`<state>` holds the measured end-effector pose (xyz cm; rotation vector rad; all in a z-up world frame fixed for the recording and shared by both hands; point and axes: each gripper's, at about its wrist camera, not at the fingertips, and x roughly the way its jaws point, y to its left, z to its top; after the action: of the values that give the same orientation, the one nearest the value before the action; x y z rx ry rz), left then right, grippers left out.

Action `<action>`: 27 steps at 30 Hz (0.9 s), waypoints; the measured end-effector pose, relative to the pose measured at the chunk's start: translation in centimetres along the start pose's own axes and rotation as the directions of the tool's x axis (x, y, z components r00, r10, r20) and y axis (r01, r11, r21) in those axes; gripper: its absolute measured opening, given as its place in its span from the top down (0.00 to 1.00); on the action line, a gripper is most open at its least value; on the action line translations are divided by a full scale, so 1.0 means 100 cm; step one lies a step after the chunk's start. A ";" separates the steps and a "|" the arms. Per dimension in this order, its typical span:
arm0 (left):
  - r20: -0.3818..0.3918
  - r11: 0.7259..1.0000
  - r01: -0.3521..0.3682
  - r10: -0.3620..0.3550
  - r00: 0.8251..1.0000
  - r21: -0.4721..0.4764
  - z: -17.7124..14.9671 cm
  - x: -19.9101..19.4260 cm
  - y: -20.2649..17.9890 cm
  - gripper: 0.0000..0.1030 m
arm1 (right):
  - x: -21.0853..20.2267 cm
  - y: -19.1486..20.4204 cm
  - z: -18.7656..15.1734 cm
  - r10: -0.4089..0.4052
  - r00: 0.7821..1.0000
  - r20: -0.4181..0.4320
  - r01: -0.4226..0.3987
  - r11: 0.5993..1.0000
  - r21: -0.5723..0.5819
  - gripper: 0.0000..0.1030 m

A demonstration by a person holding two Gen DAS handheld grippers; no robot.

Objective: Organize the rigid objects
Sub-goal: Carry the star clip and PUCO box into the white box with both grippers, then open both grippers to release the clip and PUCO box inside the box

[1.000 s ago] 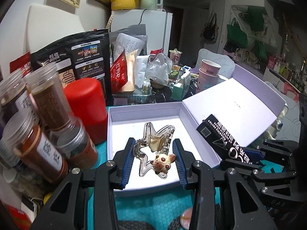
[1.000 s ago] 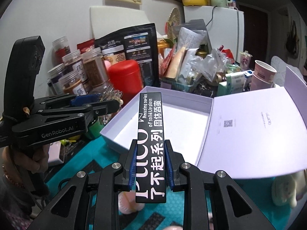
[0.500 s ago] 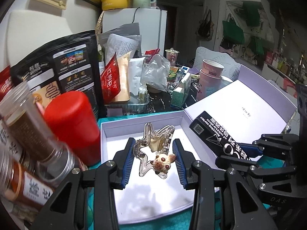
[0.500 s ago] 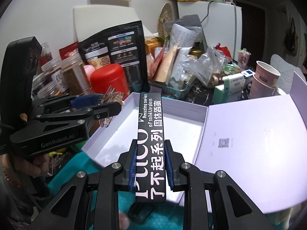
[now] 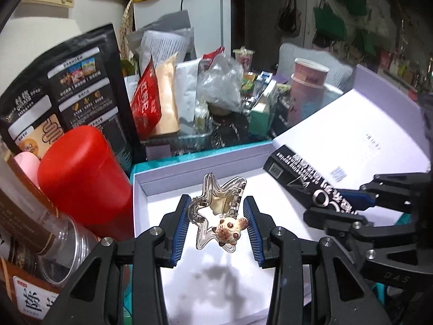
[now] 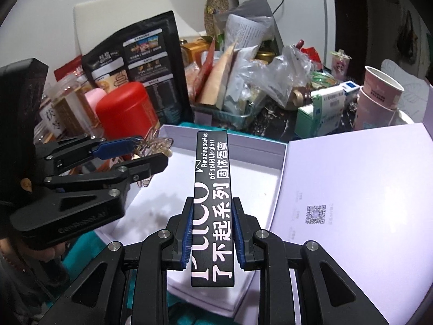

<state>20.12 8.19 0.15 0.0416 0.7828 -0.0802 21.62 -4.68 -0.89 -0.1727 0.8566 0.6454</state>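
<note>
Both tongs have advanced over the open white box (image 5: 140,189): left tongs (image 5: 216,226) holding hair clip (image 5: 216,211), right tongs (image 6: 212,233) holding lip-gloss carton (image 6: 212,189). Box floor bare; both items remain unplaced.

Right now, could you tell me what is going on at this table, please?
A person is tidying small items into an open white box with two handheld grippers. The left gripper is clamped on a clear star-shaped hair clip with a bear charm, held over the box. The right gripper grips a black lip gloss carton, also above the box.
</note>
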 end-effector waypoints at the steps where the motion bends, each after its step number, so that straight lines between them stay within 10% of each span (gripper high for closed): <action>1: -0.011 1.000 0.001 -0.001 1.000 0.000 0.000 0.004 0.001 0.62 | 0.002 -0.001 0.000 -0.006 1.000 -0.004 0.006 1.000 0.000 0.75; 27: -0.256 0.999 -0.032 0.022 0.966 -0.037 -0.020 0.078 0.014 0.62 | 0.073 0.005 -0.005 -0.020 0.975 -0.219 0.018 1.000 -0.013 0.75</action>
<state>24.40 9.30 -6.75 0.0244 1.0417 -0.0332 24.56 -1.13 -6.64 -0.2655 1.0628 0.6207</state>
